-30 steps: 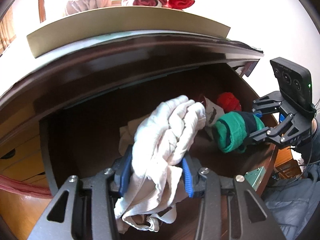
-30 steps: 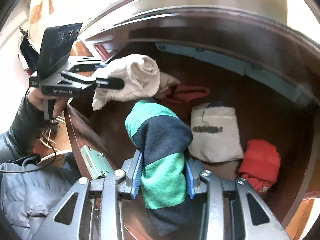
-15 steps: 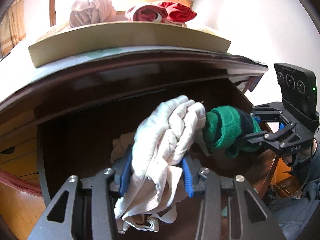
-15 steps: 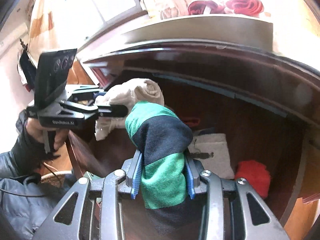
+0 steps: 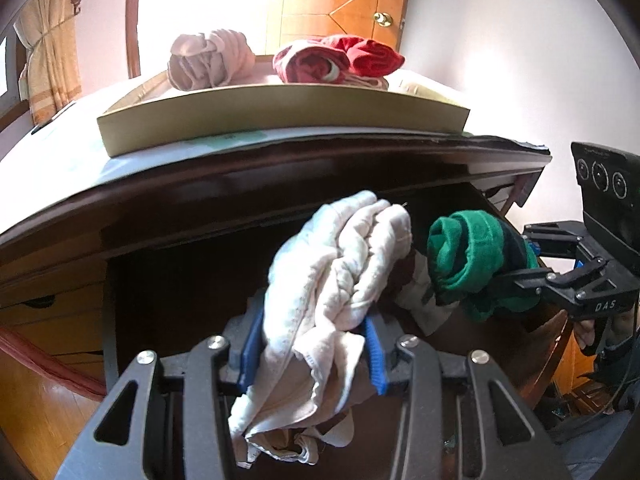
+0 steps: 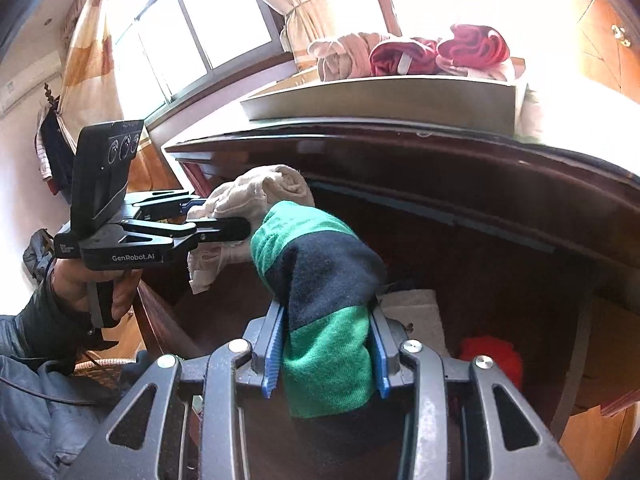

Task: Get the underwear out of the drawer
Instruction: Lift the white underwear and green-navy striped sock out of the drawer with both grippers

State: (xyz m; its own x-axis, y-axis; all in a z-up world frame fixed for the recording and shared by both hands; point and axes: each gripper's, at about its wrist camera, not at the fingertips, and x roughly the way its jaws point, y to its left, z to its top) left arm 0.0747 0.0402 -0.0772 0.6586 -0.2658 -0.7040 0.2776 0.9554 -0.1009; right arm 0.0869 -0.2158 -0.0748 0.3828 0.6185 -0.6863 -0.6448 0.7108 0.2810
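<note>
A rolled white undergarment [image 5: 340, 280] is clamped in the left claw [image 5: 312, 348]; a green-and-navy rolled undergarment [image 6: 324, 304] is clamped in the right claw [image 6: 326, 354], above the open drawer [image 6: 500, 280].

Dark wooden dresser top [image 5: 280, 160] carries a shallow cardboard tray [image 5: 280, 114]

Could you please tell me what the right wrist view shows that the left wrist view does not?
Only the right wrist view shows a red garment and a folded white piece in the drawer. Only the left wrist view shows the round door knob clearly. Both show the white garment in the left gripper and the green and navy garment in the right gripper.
</note>
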